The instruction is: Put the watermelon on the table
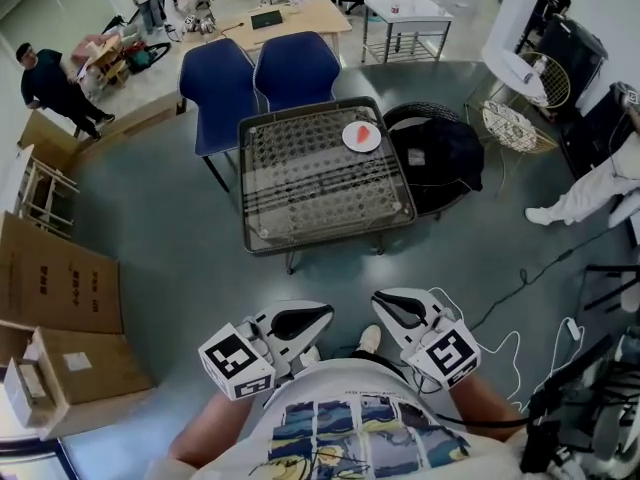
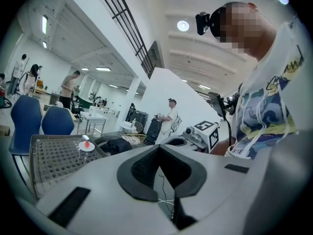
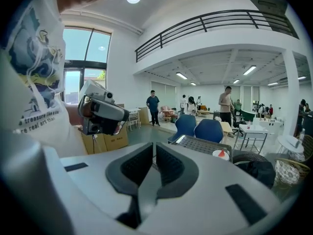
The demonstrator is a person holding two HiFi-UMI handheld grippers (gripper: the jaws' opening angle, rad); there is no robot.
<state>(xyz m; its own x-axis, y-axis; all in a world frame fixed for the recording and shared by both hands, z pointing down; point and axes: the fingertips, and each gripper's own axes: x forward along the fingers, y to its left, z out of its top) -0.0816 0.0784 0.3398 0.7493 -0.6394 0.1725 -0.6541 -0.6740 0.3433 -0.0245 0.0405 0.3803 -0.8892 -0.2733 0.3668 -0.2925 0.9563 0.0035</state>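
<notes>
Watermelon (image 1: 364,131) sits on the plate (image 1: 350,140) at the counter's (image 1: 300,178) far right corner. Left gripper (image 1: 325,312) and right gripper (image 1: 378,301) are well short of the counter, jaws fully closed, empty. Close in and open the right jaws early. Pinch the slice lightly, since it probably bruises.

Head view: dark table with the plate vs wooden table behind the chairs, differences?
The dark table has a see-through perforated top; the wooden table a solid pale one. The dark table carries a plate of watermelon; the wooden table a dark flat item. Both are rectangular.
</notes>
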